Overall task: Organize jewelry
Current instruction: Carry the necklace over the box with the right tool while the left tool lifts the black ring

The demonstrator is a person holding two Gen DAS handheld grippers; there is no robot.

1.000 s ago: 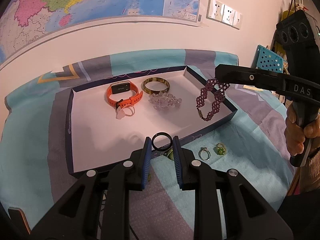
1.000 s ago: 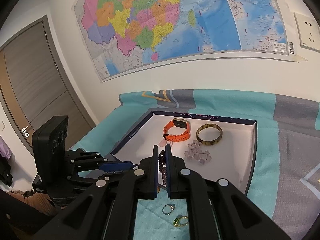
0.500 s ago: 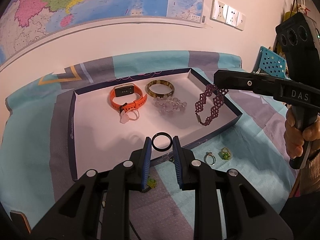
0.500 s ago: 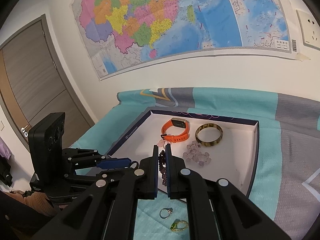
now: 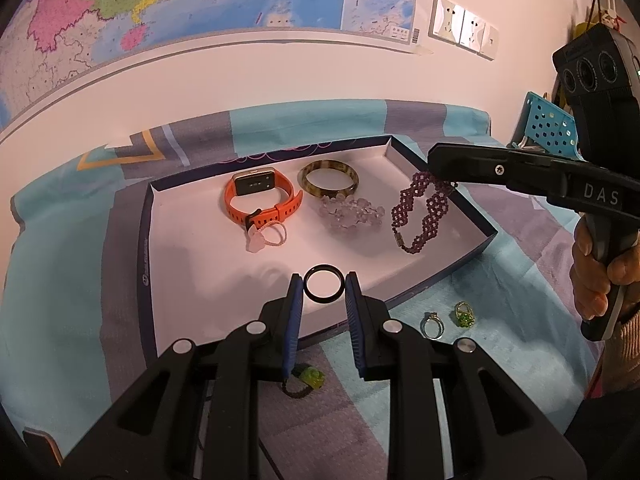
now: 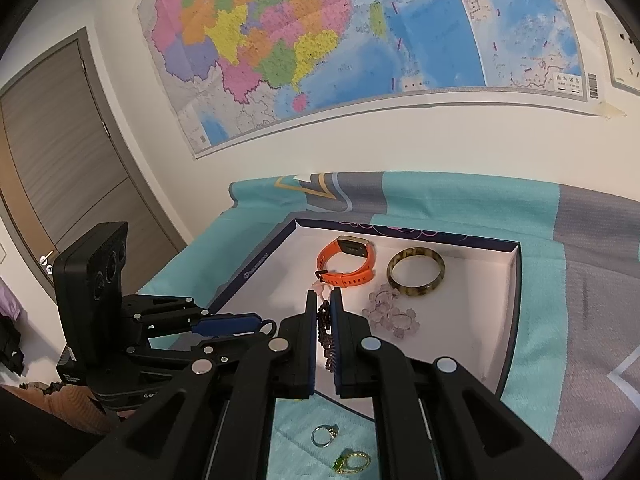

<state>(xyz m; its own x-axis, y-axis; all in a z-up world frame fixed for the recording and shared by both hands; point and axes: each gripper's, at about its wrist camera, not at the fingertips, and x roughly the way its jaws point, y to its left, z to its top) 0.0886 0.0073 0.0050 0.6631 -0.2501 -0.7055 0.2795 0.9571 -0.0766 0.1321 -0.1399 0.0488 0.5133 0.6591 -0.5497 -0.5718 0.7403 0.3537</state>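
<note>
A white tray [image 5: 180, 280] with a dark blue rim lies on the patterned cloth. My left gripper [image 5: 323, 280] hovers over its near edge, shut on a black ring [image 5: 324, 301] held flat between the blue pads. From the right, my right gripper [image 5: 434, 160] reaches over the tray's right side, shut on a purple beaded bracelet [image 5: 420, 212] that dangles to the tray floor. The right wrist view shows that bracelet [image 6: 325, 328] pinched between my right gripper's [image 6: 325, 300] pads. An orange smartwatch [image 5: 260, 200], a tortoiseshell bangle [image 5: 330, 193], a clear crystal bracelet [image 5: 350, 212] and a pink cord ring [image 5: 268, 236] lie in the tray.
On the cloth in front of the tray lie a silver ring [image 5: 432, 326], a green-stone ring [image 5: 464, 316] and a black band with a yellow-green charm [image 5: 308, 378]. A blue perforated basket [image 5: 552, 128] stands at the far right. A map hangs on the wall behind.
The left wrist view has slid a little, and the purple bracelet hangs slightly further inside the tray. Both grips are the same.
</note>
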